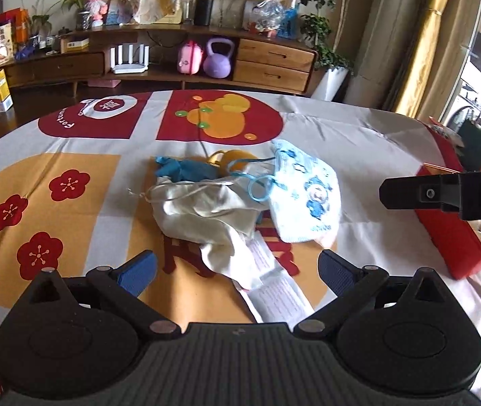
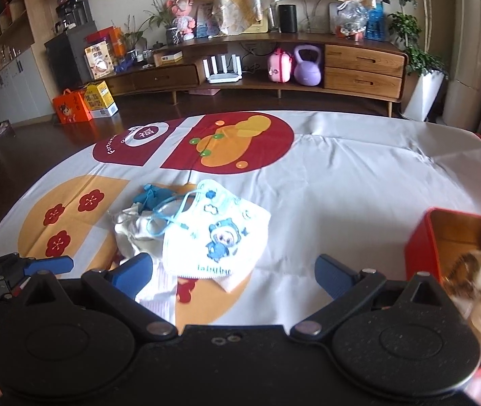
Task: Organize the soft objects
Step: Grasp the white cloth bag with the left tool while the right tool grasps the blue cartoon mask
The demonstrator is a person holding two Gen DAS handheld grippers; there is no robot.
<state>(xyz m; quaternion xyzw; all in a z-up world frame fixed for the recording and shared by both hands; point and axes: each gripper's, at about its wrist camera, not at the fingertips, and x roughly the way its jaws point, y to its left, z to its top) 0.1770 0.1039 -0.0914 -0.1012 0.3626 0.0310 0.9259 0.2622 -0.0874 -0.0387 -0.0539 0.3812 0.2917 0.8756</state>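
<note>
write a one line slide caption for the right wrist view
Open right gripper hovers over a cartoon face mask on the tablecloth, red box to its right.

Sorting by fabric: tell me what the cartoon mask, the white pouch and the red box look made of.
Cartoon mask: matte nonwoven-looking fabric, printed, creased, blue elastic loops. White pouch: soft woven cloth, limp folds, drawstring. Red box: rigid, probably tin; glossy red outside, golden sheen inside.

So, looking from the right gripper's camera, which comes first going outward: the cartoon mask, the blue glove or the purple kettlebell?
From the right gripper:
1. Cartoon mask, on the tablecloth just ahead of the fingers, slightly left.
2. Blue glove, further back and left, behind the mask.
3. Purple kettlebell, far off in the wooden cabinet across the room.
</note>
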